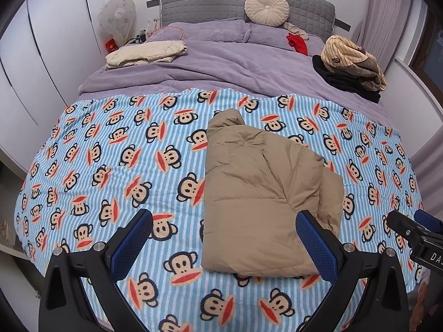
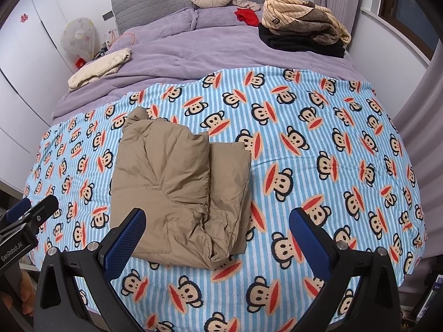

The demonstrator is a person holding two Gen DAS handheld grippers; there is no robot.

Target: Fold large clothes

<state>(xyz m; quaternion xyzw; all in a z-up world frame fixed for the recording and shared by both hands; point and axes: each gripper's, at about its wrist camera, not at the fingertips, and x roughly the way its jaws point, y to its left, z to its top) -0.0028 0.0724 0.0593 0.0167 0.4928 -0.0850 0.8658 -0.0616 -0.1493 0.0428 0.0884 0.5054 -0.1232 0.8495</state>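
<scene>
A tan puffer jacket (image 1: 257, 188) lies folded into a narrow bundle on the blue monkey-print blanket (image 1: 116, 152); it also shows in the right wrist view (image 2: 177, 188). My left gripper (image 1: 224, 221) is open and empty, held above the jacket's near edge, with its right finger over the cloth. My right gripper (image 2: 217, 218) is open and empty above the jacket's near right corner. The right gripper's tip shows in the left wrist view (image 1: 409, 229), and the left gripper's tip in the right wrist view (image 2: 33, 210).
A purple duvet (image 1: 210, 63) covers the bed's far half. A folded cream garment (image 1: 146, 52) lies at far left, a pile of striped and black clothes (image 1: 351, 63) at far right, and a round cushion (image 1: 267, 8) against the grey headboard. White wardrobes stand left.
</scene>
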